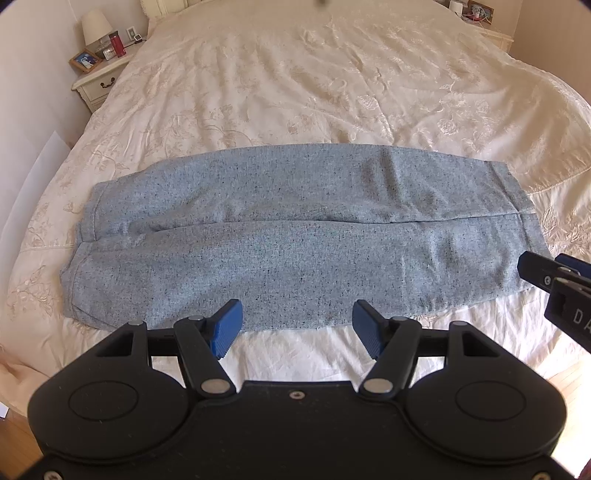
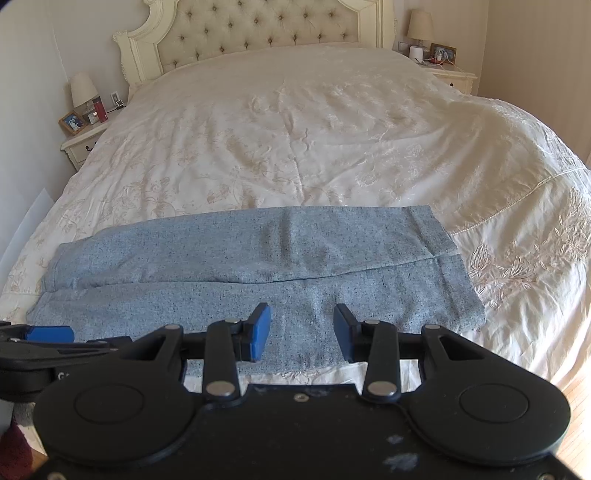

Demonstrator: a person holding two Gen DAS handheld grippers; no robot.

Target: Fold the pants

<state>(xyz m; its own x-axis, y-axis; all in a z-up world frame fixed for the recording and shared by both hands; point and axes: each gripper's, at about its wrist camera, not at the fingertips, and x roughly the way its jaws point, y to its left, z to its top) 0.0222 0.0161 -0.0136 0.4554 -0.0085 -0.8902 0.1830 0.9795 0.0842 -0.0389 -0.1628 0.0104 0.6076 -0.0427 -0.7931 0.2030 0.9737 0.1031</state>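
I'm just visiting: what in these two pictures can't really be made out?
- Speckled blue-grey fabric pants: how many layers lie folded, hidden beneath the top one, both views.
- Framed photo on the cream bedside table: too small, left view.
- Near edge of the cream embroidered bedspread: covered by the open black right gripper.
- Right gripper: cut off, left view.

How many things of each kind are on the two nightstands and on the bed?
Lamps: 2
Picture frames: 2
Red bottle: 1
Pants: 1
Total: 6
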